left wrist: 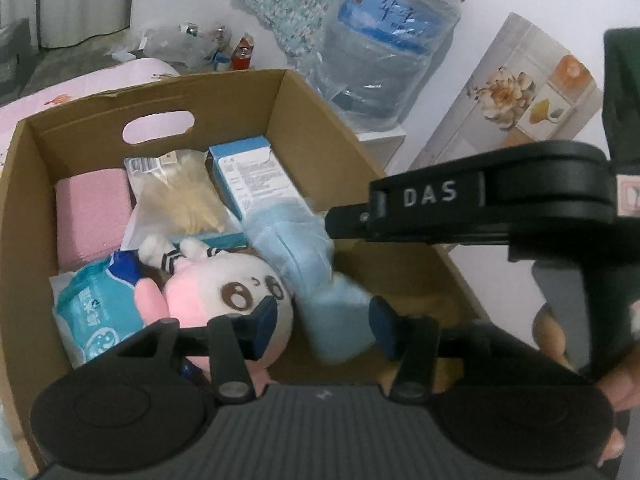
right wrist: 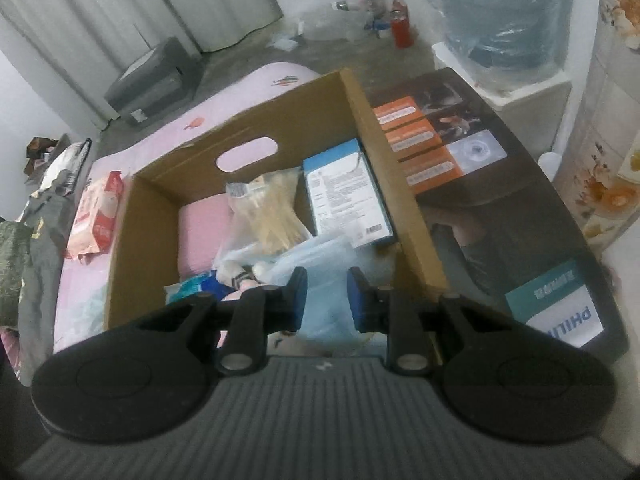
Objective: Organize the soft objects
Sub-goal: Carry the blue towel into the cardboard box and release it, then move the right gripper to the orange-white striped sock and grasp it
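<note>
Now, your left claw (left wrist: 324, 326) hangs spread over the near end of the box (left wrist: 224, 92), with a blurred pale blue bundle (left wrist: 320, 280) lying between its blue pads (left wrist: 264, 326) but not pinched. That bundle's long axis runs from about 11 o'clock down to 5 o'clock, roughly in line with the claw's reach, so you would be closing across its narrow width. The plush (left wrist: 224, 292) sits just beside it at 9 o'clock, touching the left pad's line of sight, and a teal pack (left wrist: 96, 316) lies further out the same way.

Your right claw (right wrist: 326, 304) is also spread, with the same blue bundle (right wrist: 320, 264) directly ahead at 12 o'clock and nothing gripped. In the left view its body crosses in from 3 o'clock above the bundle.

Both claws are close; I judge the left better seated around the bundle. Beyond it, at 12 o'clock, stand the carton (left wrist: 248, 176), the swab bag (left wrist: 180, 196) and the pink roll (left wrist: 92, 216).
</note>
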`<state>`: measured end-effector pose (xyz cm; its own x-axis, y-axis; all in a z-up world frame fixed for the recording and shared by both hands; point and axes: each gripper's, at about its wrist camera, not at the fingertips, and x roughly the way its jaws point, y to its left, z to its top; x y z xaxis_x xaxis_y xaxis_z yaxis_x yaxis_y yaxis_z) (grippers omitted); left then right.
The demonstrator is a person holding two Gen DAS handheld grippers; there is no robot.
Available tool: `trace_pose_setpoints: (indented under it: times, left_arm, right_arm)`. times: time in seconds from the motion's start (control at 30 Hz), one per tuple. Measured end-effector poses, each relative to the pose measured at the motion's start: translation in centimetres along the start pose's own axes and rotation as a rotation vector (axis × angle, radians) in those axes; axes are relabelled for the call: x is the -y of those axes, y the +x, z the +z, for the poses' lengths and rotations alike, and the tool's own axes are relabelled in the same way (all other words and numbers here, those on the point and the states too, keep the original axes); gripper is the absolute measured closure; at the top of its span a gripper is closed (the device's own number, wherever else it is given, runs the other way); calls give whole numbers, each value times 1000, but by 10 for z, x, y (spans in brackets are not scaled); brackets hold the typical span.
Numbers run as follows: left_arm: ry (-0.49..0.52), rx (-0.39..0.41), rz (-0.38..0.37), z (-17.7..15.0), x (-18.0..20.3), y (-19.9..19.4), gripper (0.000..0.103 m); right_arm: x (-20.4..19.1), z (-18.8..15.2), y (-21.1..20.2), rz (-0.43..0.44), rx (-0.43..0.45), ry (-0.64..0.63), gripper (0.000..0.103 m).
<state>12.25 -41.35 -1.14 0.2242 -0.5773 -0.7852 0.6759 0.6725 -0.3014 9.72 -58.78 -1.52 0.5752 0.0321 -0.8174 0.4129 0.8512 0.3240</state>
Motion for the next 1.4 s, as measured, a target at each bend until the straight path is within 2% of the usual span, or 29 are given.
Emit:
trace_pose_setpoints:
  times: [0.13,0.27,0.33,0.4,0.47,0.6,0.7,0.9,1.1,1.27,1.4]
  left_arm:
    - [-9,12,7,-1,-6,-11,50]
    - [-10,46,16,-3,-13,-35,45]
    - [-4,69,18,-7,-18,-52,40]
    - [5,99,24,-14,-26,-74,35]
    - [13,131,35,-24,-35,-95,32]
    - [-10,200,87,-49,-62,-146,31]
    - [-16,264,161,-70,-82,-183,29]
    - [-86,344,355,-129,-134,-243,28]
    - [-242,318,482,-191,-196,-279,28]
    - [-397,304,519,-233,-241,-295,28]
    - [-455,299,523,-254,-263,-295,29]
  right_arm:
    - [0,-4,-3,4,15,5,81]
    - [-5,-11,-22,49,51,19,81]
    - [-8,-15,-38,97,73,38,78]
    - [-10,-24,-52,167,98,70,70]
    - [-12,-34,-60,244,106,108,53]
    - [-21,-59,-66,372,100,187,50]
    - [-38,-76,-67,457,93,206,50]
    - [-106,-99,-78,587,90,106,49]
    - [-188,-119,-81,694,63,-49,49]
    - [-248,-140,-57,746,-9,-108,48]
    - [-294,-158,-20,764,-115,-127,48]
